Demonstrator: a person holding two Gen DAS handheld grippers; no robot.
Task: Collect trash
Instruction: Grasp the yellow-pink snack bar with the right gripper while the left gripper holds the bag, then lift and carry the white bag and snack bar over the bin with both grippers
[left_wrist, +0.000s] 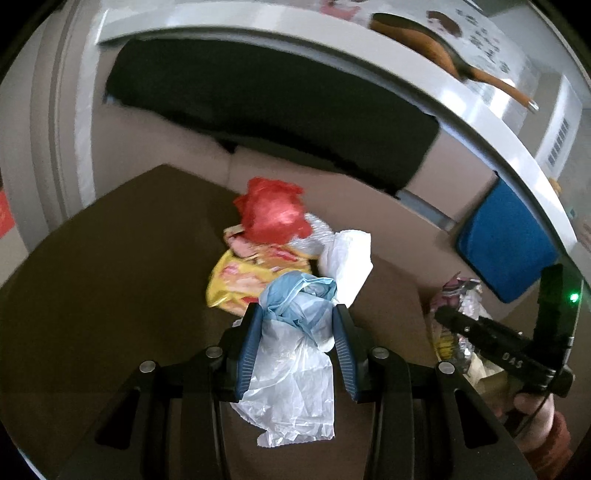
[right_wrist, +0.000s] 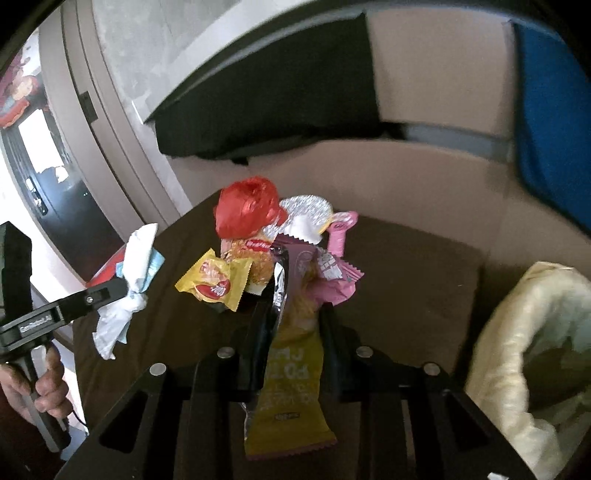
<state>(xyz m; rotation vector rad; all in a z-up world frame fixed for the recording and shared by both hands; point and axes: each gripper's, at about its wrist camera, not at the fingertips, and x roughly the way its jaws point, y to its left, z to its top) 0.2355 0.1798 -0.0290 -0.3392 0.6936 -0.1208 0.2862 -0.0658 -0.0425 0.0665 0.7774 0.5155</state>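
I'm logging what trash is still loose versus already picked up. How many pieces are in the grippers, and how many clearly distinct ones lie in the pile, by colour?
Held, left gripper: 1 white-blue bag
Held, right gripper: 1 yellow packet
Pile, red bag: 1
Pile, yellow wrapper: 1
Pile, pink wrapper: 1
Total: 5

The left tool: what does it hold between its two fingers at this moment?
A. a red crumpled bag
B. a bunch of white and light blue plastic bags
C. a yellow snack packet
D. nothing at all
B: in the left wrist view, the left tool is closed on the white and light blue plastic bags, while the red crumpled bag lies further away in the pile of trash.
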